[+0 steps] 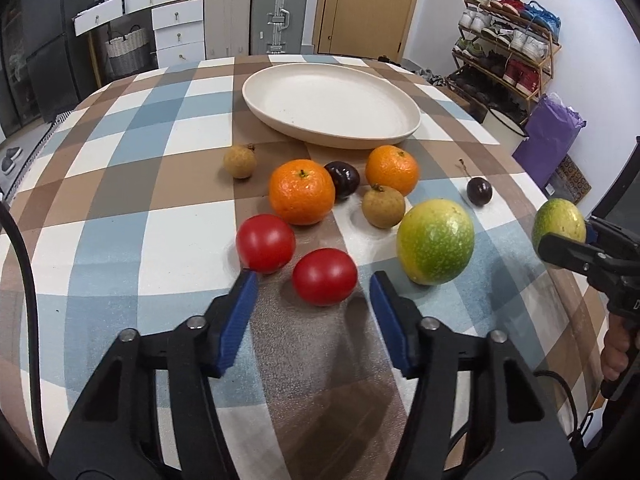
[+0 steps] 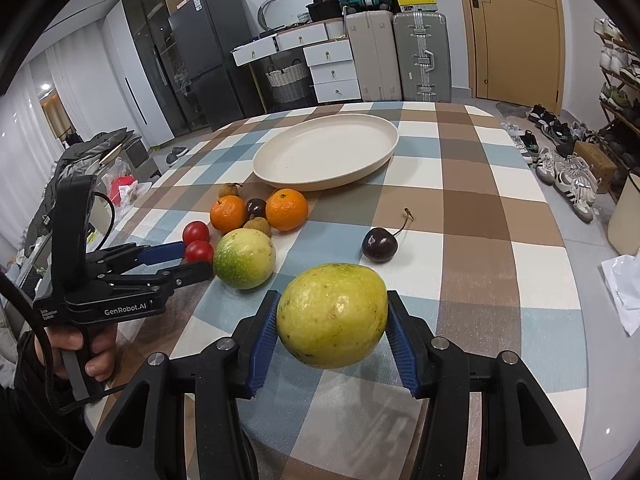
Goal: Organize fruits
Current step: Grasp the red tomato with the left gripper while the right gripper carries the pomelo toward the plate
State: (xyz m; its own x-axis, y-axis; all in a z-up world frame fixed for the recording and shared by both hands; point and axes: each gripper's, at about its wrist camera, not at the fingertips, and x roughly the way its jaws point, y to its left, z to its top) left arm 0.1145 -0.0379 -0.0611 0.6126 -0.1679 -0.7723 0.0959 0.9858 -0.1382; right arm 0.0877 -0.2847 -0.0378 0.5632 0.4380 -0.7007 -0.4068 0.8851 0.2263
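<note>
My right gripper is shut on a yellow-green round fruit and holds it above the checked tablecloth. My left gripper is open low over the table. The nearer red tomato sits between its blue fingertips, with a gap on each side. A second tomato lies just beyond the left fingertip. A green-yellow fruit rests to the right. Behind are two oranges, two brown longans and a dark cherry. The empty cream plate stands farther back.
Another cherry with a stem lies apart on the right of the table. A person's hand holds the left gripper's handle. Suitcases, drawers and a fridge stand behind the table, and a shoe rack to the right.
</note>
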